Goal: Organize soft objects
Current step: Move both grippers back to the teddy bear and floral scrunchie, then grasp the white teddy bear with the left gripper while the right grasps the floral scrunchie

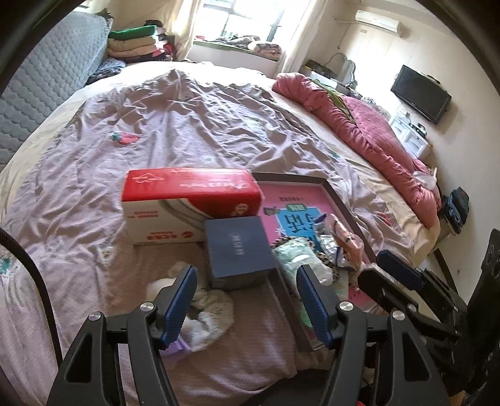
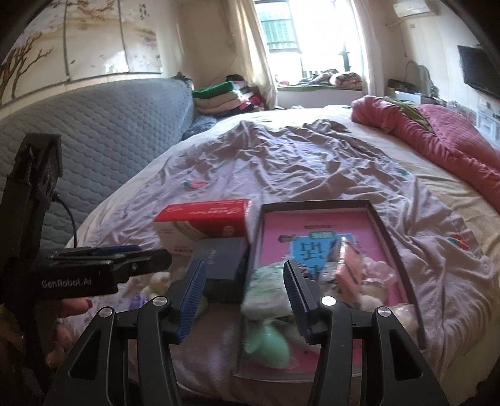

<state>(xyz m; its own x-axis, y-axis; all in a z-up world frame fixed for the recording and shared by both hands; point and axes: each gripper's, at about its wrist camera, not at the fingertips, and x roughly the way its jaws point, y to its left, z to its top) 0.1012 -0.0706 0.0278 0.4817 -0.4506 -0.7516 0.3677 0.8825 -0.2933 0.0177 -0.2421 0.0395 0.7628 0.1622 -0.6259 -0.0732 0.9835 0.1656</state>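
Rumpled lilac bedsheet beneath sunlit window.

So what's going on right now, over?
Both claws open, holding nothing. Left claw over white soft toy on the bed; right claw over green soft pack in the tray. Blue box sits close by.

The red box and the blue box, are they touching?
Touching. In the left wrist view the blue box sits against the red box, its back edge overlapping the front with no gap.
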